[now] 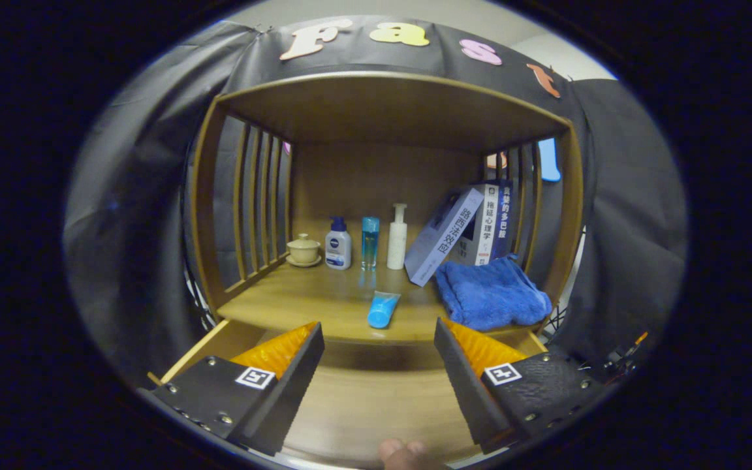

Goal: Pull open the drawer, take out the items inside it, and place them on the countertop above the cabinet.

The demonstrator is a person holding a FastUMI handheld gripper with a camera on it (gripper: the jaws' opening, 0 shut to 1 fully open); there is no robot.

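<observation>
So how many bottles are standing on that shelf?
3, in a row at the back: a white-and-blue pump bottle beside the lidded cup, a clear blue bottle in the middle, and a white pump bottle nearest the books. The leaning books might hide more.

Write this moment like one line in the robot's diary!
drawer: open, visible part bare | blue tube, blue towel: on countertop | gripper: open above drawer

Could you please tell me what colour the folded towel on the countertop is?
Blue. The towel shows best in the gripper view, lying beyond the open gripper, beside the leaning books.
</observation>
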